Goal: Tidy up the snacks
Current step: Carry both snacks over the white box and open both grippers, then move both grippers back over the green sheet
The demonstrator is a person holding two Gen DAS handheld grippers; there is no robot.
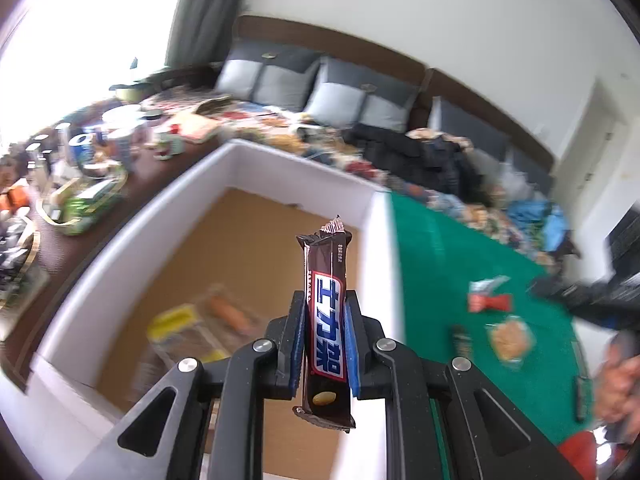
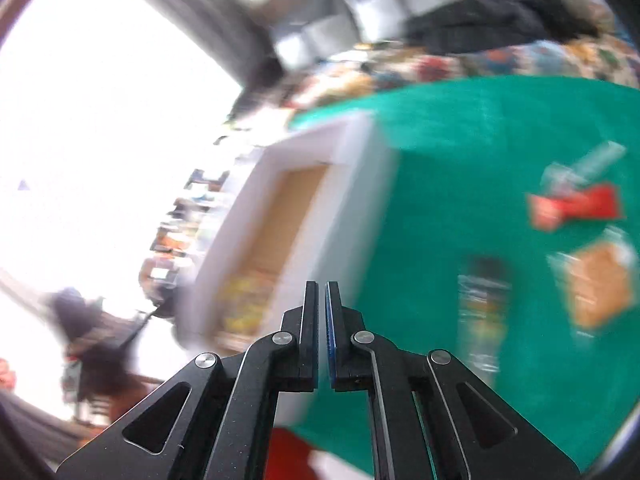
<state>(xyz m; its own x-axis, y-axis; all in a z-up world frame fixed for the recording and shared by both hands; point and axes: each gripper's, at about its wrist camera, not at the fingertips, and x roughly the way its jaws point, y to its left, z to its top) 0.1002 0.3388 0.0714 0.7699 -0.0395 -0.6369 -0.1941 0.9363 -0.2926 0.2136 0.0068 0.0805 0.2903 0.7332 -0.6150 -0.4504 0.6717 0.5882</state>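
My left gripper (image 1: pixel 325 300) is shut on a brown chocolate bar (image 1: pixel 326 312) with a blue and white label, held upright above the open white box (image 1: pixel 236 160). Inside the box lie a yellow packet (image 1: pixel 176 320) and an orange one (image 1: pixel 230 312), both blurred. My right gripper (image 2: pixel 322 292) is shut with nothing between its fingers, hanging over the green mat (image 2: pixel 460 152) beside the box (image 2: pixel 360 148). On the mat lie a red packet (image 2: pixel 576 206), an orange-brown packet (image 2: pixel 600 288) and a dark bar (image 2: pixel 484 304).
A dark table at the left carries cups, tins and trays (image 1: pixel 88 200). Behind stands a sofa with grey cushions (image 1: pixel 332 96) and a heap of clothes (image 1: pixel 432 156). A person's hand (image 1: pixel 620 384) shows at the right edge.
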